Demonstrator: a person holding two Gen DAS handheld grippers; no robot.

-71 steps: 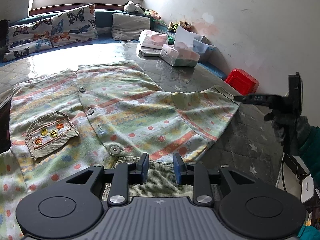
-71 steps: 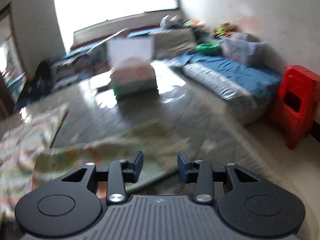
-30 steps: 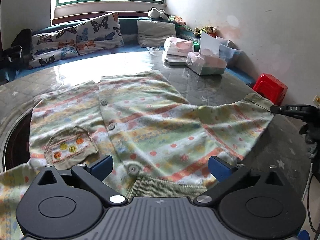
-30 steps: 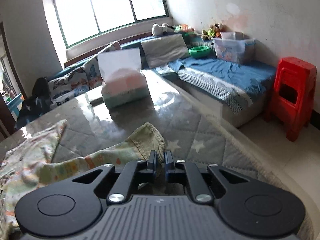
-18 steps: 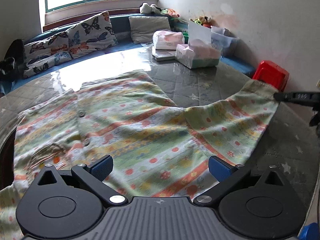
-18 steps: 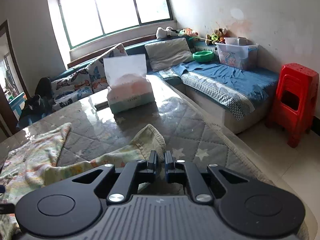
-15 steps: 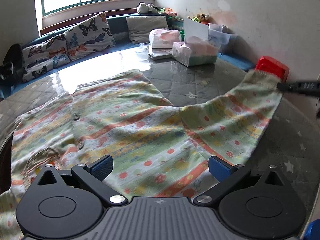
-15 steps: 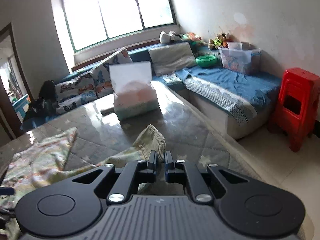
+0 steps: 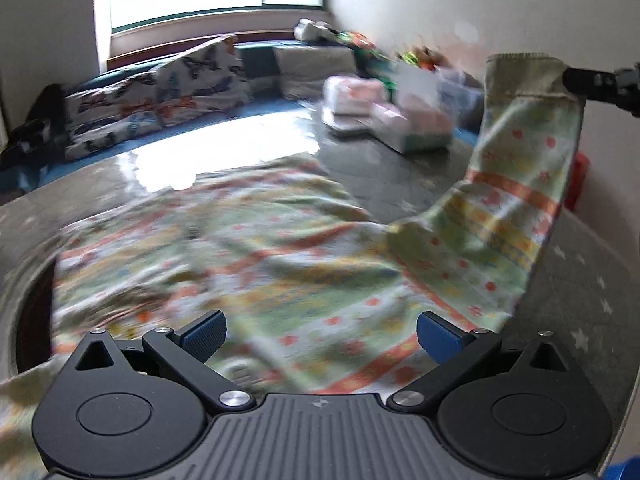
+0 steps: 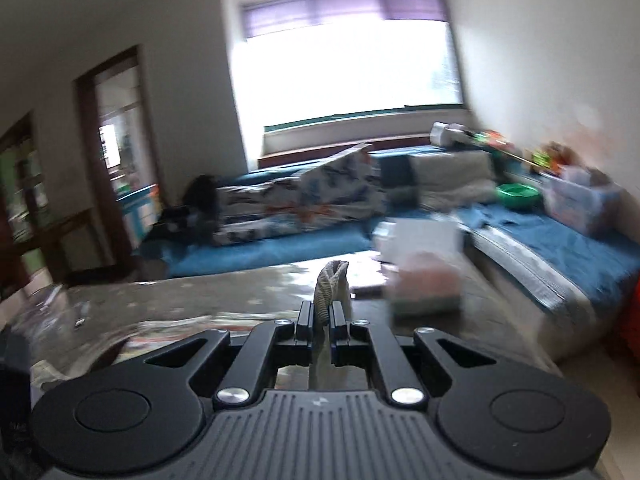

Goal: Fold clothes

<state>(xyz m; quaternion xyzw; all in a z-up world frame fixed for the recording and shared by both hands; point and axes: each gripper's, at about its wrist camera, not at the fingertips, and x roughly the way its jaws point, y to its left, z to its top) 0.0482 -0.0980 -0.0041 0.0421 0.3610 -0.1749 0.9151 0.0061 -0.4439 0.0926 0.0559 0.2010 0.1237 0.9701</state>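
Daylight is pouring through a wide window [image 10: 352, 68] at the far end of the room, glaring off the dark, star-patterned table [image 9: 404, 176] that is filling the middle of both views. Butterfly-print cushions [image 9: 160, 92] are leaning along a blue bench [image 10: 280, 248] on the far side, and tissue packs [image 9: 416, 128] are sitting on the far right part of the table.

Across the near and middle table, the striped, dotted shirt [image 9: 248, 264] is lying spread out, though much of it is smeared by motion blur. Its right sleeve [image 9: 516, 184] is rising off the table at the right, hanging nearly upright, with the ribbed cuff [image 9: 524, 72] at the top.

At the far right of the left wrist view, the right gripper [image 9: 580, 80] is pinching that cuff at its upper corner. In the right wrist view its jaws are pressed together on the ribbed fabric, which is sticking up between the fingertips [image 10: 305, 320].

Near the lower edge, the left gripper [image 9: 320, 330] is hovering over the near hem of the shirt with its blue pads [image 9: 206, 332] spread wide, nothing between them.
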